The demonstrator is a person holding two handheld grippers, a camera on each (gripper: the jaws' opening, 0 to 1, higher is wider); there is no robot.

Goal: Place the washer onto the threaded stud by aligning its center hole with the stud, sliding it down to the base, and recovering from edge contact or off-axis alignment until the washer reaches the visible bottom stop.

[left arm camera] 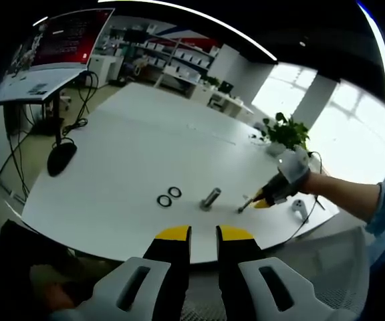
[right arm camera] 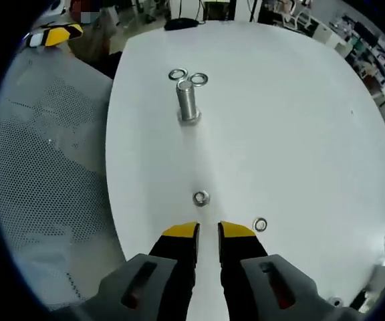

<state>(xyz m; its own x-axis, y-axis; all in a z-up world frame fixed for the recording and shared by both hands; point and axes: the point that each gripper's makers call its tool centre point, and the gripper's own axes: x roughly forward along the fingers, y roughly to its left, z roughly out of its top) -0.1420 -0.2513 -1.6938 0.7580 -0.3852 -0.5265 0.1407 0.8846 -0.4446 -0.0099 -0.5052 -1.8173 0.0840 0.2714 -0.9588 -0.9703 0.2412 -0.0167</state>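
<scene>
Seen from the right gripper view: threaded stud (right arm camera: 188,101) upright on the white bench (right arm camera: 279,120), near its left edge; two washers (right arm camera: 188,77) flat just beyond its base, side by side; a third washer (right arm camera: 200,198) flat just ahead of the right gripper (right arm camera: 208,231), jaws slightly parted, pinching nothing; a fourth washer (right arm camera: 260,225) just right of the yellow tips. Seen from the left gripper view: left gripper (left arm camera: 204,234) off the near edge, jaws narrowly apart, empty; stud (left arm camera: 210,198) beyond, paired washers (left arm camera: 169,196) to its left; right gripper (left arm camera: 259,199) low over the bench, right of the stud; potted plant (left arm camera: 286,132) by the far edge.
</scene>
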